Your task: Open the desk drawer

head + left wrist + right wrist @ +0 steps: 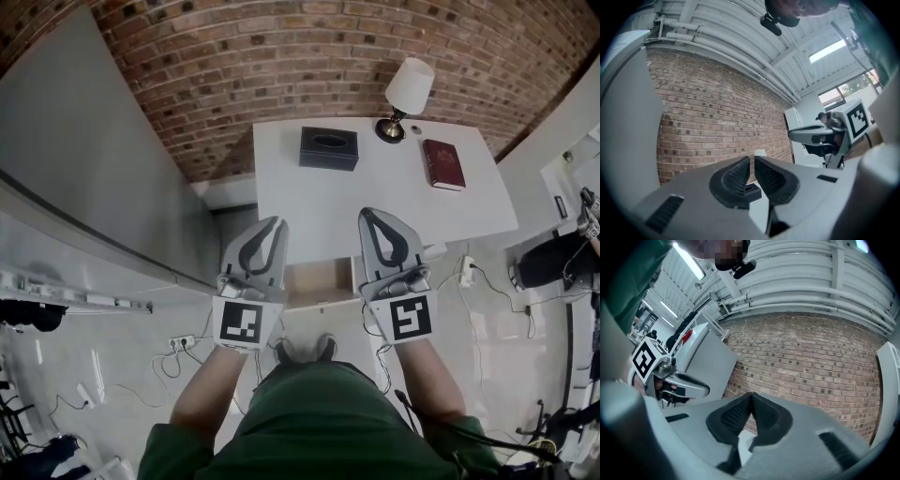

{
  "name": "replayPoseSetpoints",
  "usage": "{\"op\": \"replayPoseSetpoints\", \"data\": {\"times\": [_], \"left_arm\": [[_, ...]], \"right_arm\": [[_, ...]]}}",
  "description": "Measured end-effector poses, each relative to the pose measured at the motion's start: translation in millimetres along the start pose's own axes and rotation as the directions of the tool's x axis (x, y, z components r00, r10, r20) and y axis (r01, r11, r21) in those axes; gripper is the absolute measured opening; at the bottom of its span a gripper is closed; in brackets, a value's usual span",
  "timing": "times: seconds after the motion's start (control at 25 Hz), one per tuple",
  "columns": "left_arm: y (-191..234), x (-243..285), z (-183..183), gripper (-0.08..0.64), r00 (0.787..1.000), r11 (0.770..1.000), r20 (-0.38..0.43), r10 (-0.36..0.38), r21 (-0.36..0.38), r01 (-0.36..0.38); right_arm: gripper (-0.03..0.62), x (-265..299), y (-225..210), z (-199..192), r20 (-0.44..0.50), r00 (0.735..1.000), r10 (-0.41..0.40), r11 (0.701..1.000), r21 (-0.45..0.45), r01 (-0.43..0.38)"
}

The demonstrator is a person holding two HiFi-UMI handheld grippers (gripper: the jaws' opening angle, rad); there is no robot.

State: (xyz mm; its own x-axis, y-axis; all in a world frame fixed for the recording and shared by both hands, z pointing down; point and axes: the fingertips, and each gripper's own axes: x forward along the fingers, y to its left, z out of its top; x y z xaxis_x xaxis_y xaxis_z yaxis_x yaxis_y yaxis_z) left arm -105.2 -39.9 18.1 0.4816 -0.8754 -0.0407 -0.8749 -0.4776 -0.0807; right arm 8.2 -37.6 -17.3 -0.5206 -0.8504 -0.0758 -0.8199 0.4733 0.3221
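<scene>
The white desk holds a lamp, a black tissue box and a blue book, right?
Not quite: the book is dark red, not blue, as the head view shows. The lamp and black tissue box do sit on the white desk.

You face a white worktop (375, 197) set against a red-brown brick wall (281, 47). Near its far edge, left of the middle, sits a black rectangular tissue box (328, 148) with an oval slot on top. At the far edge, towards the right corner, stands a small table lamp (405, 94) with a white conical shade and a dark round base. Close to the right edge, just nearer you than the lamp, a dark red hardback book (443, 163) lies flat. To your left runs a plain grey partition panel (84, 159). A white power strip (466, 271) and loose cables lie on the grey floor at the right.
</scene>
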Motion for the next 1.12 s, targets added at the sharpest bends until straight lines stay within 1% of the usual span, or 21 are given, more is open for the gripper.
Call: {"op": "replayPoseSetpoints", "data": {"times": [0.16, 0.6, 1.12], "left_arm": [[-0.1, -5.9, -4.1, 0.029, 1.0, 1.0, -0.007, 0.007, -0.001, -0.007], [-4.4, -10.0, -1.4, 0.029, 1.0, 1.0, -0.008, 0.011, 0.0, -0.011], [-10.8, -9.2, -2.4, 0.029, 1.0, 1.0, -0.012, 0.011, 0.007, -0.011]], "right_arm": [[0.0, -4.0, 3.8, 0.6, 0.005, 1.0, 0.005, 1.0, -0.001, -0.005], [0.0, -10.5, 7.1, 4.7, 0.009, 1.0, 0.024, 1.0, -0.007, -0.024], [0.0, -14.7, 3.5, 1.1, 0.006, 1.0, 0.027, 1.0, 0.007, -0.027]]}}
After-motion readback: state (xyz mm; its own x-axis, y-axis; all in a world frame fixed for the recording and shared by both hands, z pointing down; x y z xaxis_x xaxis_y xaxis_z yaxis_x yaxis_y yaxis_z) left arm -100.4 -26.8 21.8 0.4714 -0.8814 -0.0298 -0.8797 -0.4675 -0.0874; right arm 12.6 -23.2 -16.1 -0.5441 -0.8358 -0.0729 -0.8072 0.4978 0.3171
